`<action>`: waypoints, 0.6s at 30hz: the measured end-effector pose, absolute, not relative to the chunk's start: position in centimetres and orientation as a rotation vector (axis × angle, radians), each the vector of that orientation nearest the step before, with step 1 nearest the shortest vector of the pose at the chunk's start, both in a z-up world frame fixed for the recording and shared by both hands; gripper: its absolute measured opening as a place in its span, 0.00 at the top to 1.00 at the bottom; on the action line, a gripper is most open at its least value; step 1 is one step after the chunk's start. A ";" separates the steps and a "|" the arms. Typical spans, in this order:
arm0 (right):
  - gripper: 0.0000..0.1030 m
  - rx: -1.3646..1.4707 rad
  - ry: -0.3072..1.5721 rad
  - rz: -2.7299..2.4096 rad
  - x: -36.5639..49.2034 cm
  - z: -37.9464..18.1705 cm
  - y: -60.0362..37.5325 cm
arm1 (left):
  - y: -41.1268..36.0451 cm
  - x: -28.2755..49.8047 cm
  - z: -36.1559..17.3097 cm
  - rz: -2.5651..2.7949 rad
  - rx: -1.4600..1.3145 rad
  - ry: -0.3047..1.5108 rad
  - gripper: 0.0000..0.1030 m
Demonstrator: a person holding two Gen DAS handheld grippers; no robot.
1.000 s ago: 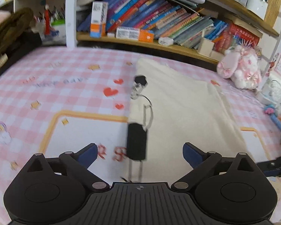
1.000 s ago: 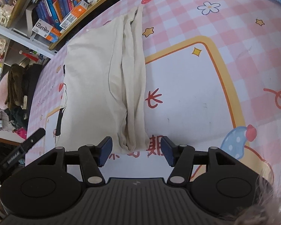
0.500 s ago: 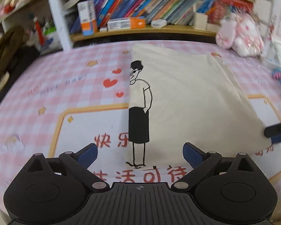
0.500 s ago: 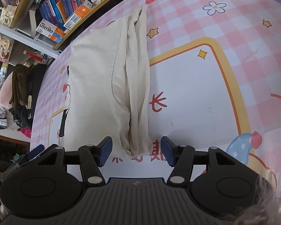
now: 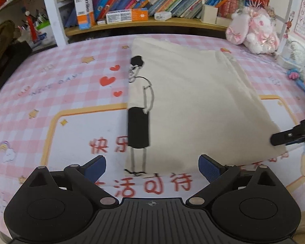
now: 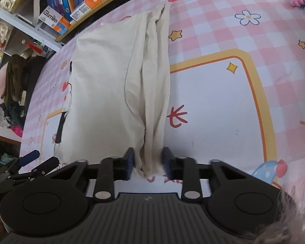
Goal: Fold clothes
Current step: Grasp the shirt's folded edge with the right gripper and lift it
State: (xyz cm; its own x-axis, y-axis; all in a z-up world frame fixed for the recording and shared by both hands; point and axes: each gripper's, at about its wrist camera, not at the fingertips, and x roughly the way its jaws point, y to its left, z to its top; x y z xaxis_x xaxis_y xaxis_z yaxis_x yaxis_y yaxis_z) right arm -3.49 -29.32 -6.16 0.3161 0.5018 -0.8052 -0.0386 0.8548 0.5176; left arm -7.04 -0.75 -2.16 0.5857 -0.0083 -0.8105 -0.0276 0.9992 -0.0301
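Note:
A cream T-shirt (image 5: 193, 105) with a black line drawing of a person lies folded lengthwise on the pink checked mat (image 5: 50, 85). My left gripper (image 5: 152, 165) is open just short of the shirt's near hem, above the printed figure's feet. In the right wrist view the shirt (image 6: 103, 85) shows its bunched folded edge on the right. My right gripper (image 6: 148, 162) has narrowed around the near corner of that bunched edge; the blue pads (image 6: 130, 158) sit on both sides of the cloth. The right gripper's finger also shows in the left wrist view (image 5: 292, 136).
A bookshelf (image 5: 152, 22) full of books runs along the far edge of the mat. A pink plush toy (image 5: 254, 32) sits at the far right. Dark clothes (image 6: 14, 81) hang at the left. Small toys (image 5: 299, 81) lie at the right edge.
My left gripper has pulled back toward the shirt's near hem, showing more of the mat. My right gripper has moved forward onto the shirt's bunched corner and its jaws have closed in on the cloth.

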 end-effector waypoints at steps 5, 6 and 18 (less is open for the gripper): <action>0.86 0.553 1.218 0.375 -3.1 -6.3 -30.2 | -1.5 -6.9 -2.2 -0.069 -0.069 0.923 0.04; 0.88 0.586 1.217 0.377 -3.1 -6.3 -30.5 | -1.7 -6.8 -2.2 -0.090 -0.072 0.928 0.04; 0.90 0.841 1.140 0.496 -1.0 -2.7 -30.8 | -6.6 -5.3 -3.2 -0.317 0.143 0.910 0.05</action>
